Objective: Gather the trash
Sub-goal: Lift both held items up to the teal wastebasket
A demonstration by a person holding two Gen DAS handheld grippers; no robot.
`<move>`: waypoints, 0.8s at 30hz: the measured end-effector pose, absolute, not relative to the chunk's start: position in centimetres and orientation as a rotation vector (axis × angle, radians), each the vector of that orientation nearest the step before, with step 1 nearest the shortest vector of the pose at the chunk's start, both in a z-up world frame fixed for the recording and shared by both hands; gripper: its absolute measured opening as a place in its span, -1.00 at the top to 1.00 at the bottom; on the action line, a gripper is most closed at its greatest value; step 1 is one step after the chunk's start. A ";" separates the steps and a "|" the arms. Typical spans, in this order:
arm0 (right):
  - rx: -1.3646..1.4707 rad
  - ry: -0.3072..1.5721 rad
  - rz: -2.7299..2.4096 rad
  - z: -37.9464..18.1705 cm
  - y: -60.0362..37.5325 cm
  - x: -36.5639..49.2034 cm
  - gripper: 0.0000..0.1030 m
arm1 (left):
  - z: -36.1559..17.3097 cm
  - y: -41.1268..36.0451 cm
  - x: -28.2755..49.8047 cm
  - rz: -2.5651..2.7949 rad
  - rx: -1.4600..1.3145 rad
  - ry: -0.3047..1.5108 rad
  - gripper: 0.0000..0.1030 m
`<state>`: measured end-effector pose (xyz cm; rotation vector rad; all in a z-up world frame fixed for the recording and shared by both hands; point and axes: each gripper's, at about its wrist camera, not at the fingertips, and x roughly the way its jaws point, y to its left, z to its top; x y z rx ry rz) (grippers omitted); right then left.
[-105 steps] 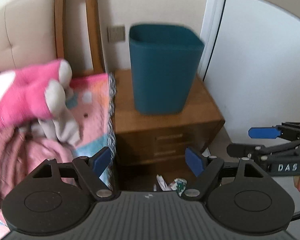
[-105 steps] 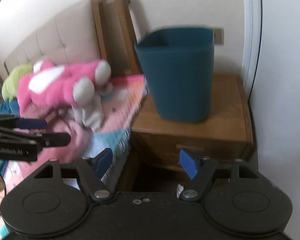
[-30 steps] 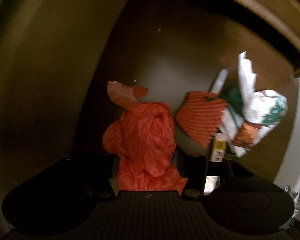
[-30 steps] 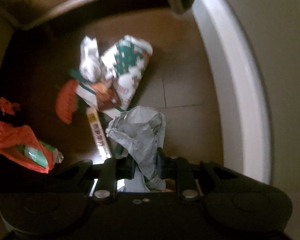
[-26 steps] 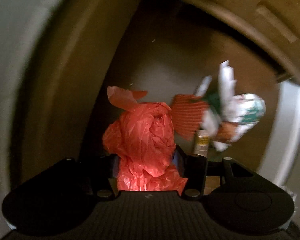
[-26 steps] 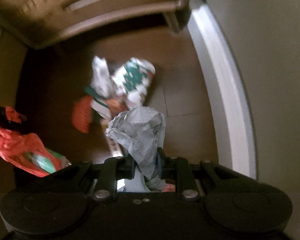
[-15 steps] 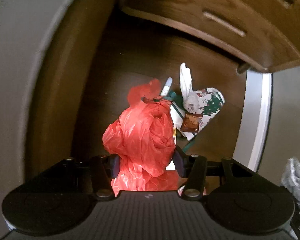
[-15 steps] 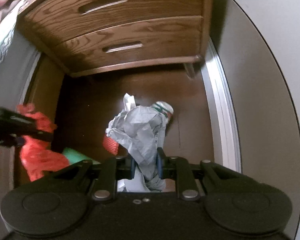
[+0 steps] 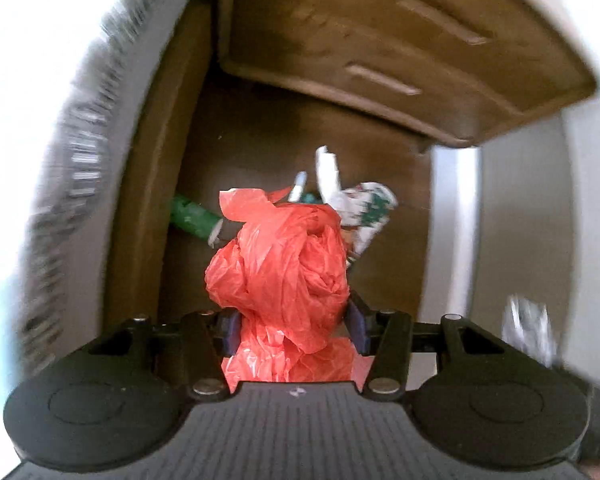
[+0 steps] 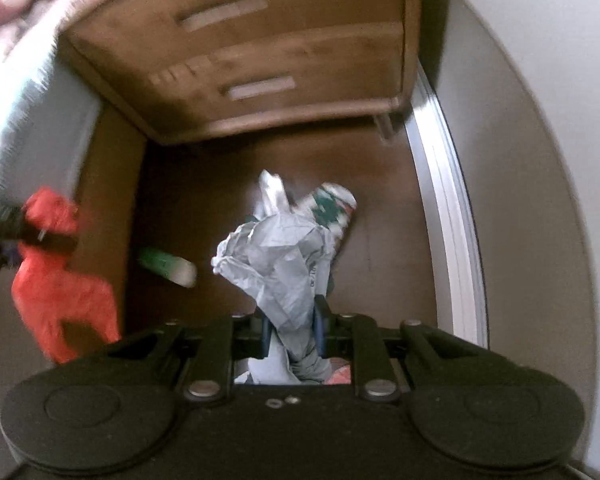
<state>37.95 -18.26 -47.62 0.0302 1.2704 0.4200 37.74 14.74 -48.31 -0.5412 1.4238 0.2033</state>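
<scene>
Floor: we are hovering above dark wood floor [image 10: 384, 248], nightstand [image 10: 300, 52] at 12 o'clock.
Left tool [image 9: 293, 326]: we are clenching the red bag [image 9: 283, 268].
Right tool [image 10: 289, 328]: we are pinching grey paper [image 10: 279, 264].
Risk: loose crumples are slipping free; leftover wrappers [image 10: 332, 204] are staying behind.

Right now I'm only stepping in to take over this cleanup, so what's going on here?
A person is picking litter off the floor by the wooden nightstand, one gripper in each hand. The left gripper is shut on a crumpled red plastic bag; the right gripper is shut on a wad of grey paper. Both pieces are held above the floor. A green packet and a green-and-white wrapper lie on the floor.
</scene>
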 end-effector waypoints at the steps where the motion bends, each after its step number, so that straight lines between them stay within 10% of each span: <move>1: 0.034 1.260 0.430 -45.9 -18.2 38.0 0.64 | -45.9 14.6 36.7 0.184 -0.533 1.424 0.04; 24: -0.009 0.814 0.531 -7.0 -12.3 47.9 0.64 | -10.1 19.4 42.7 0.098 -0.338 0.970 0.03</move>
